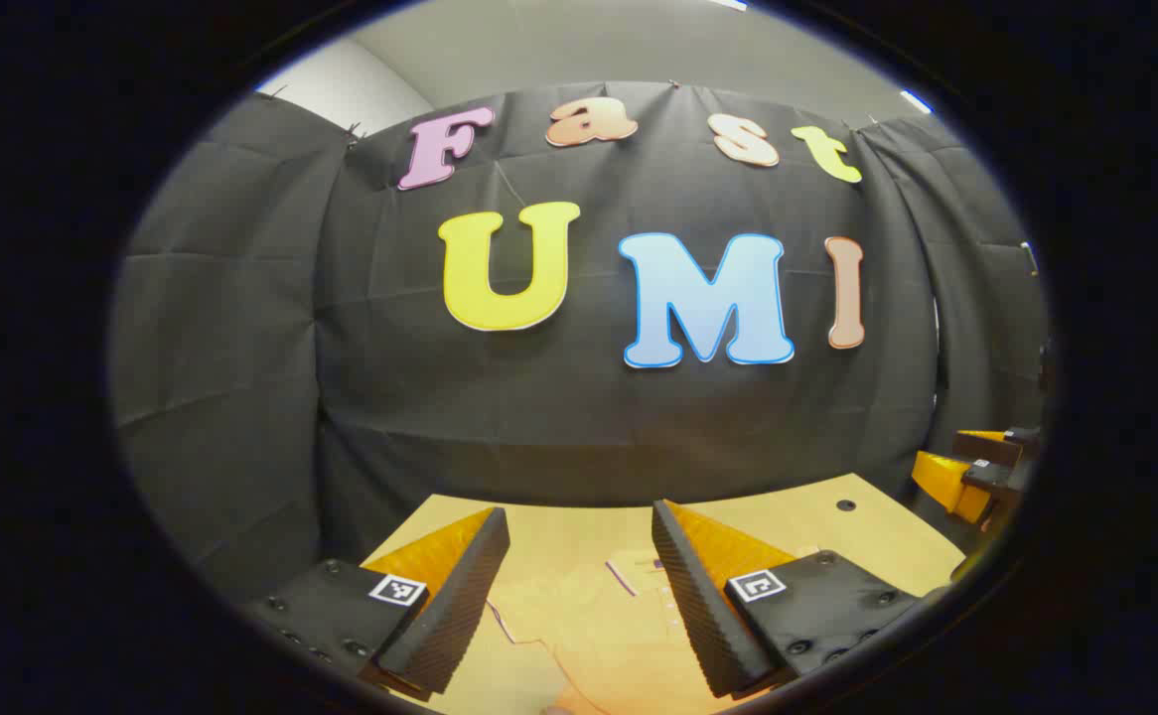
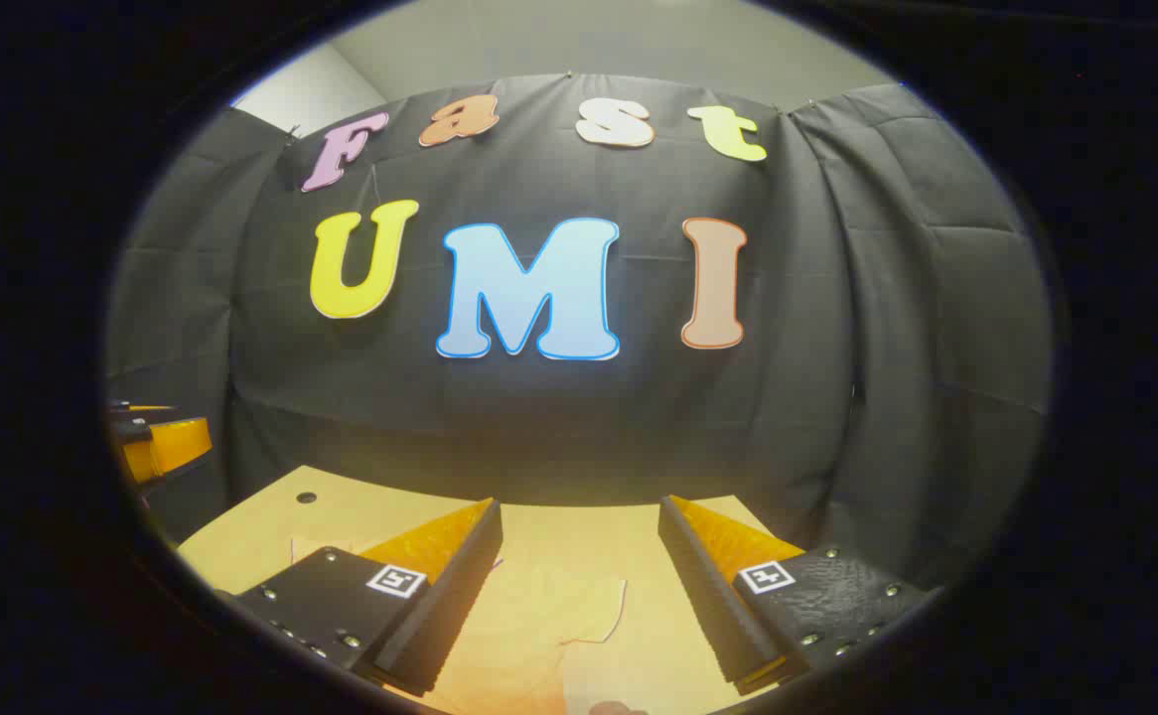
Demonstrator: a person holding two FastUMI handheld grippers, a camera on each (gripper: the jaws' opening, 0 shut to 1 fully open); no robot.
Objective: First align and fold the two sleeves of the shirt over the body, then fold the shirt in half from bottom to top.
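Observation:
A pale yellow shirt (image 1: 599,626) lies flat on the wooden table (image 1: 817,516), its collar and placket between my left gripper's fingers. My left gripper (image 1: 579,526) hovers above it, open, with nothing between the fingers. In the right gripper view a sleeve of the shirt (image 2: 559,611) with a thin dark hem lies on the table (image 2: 341,511). My right gripper (image 2: 579,521) stands open above that sleeve, holding nothing. The right gripper also shows at the far right edge (image 1: 976,472) of the left gripper view, and the left gripper at the far left edge (image 2: 157,442) of the right gripper view.
The black cloth wall rises just behind the table's far edge. A small dark hole (image 1: 845,504) marks the tabletop near its far right corner, and it appears again as a hole (image 2: 306,497) in the right gripper view.

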